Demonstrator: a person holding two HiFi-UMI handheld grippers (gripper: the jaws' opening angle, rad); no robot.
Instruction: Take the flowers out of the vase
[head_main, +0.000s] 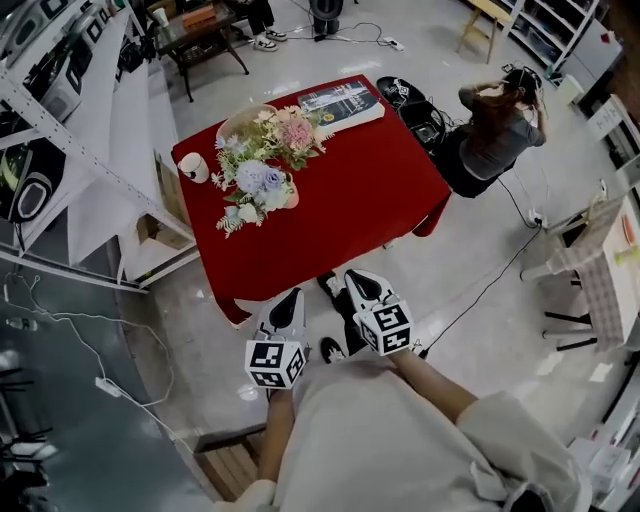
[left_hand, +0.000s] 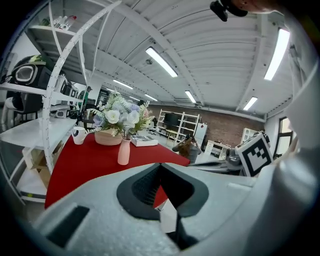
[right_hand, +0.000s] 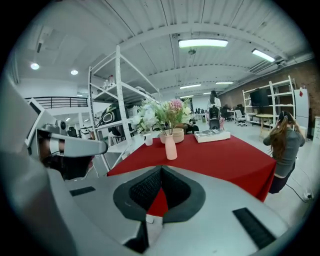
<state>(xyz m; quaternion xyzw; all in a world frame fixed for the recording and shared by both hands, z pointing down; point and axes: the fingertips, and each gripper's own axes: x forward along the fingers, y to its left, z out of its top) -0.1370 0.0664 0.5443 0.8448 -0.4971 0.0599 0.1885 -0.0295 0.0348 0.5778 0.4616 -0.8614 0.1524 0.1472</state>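
From above, the vase (head_main: 291, 197) is largely hidden beneath the flowers (head_main: 262, 160) standing in it, and only a pinkish sliver is seen at the right edge of the bouquet. Which stems belong to the vase and which lie over the basket (head_main: 243, 115) behind it cannot be told from that view. In the two gripper views the vase is shown whole, upright and pale pink, with the basket behind it. The lower edge of the head view is filled by the wearer's own trunk and arms. The left hand-held gripper (head_main: 291, 299) and the right hand-held gripper (head_main: 357, 277) are held side by side just off the near edge of the surface (head_main: 350, 200), well apart from the vase. The jaws of each are seen closed tip to tip, with only red cloth showing through the hollow behind the tips. The surface is covered by a red cloth. On it, from left to right, are set a white cup (head_main: 193, 167), the flowers in the vase with the basket beyond, and a book (head_main: 342, 105) at the far right corner. A white shelving rack (head_main: 95, 120) is seen at the left, a pale glossy floor (head_main: 480, 260) all round, and a seated person (head_main: 495, 130) at the right. Strip lights (right_hand: 202, 43) are shown on the ceiling.
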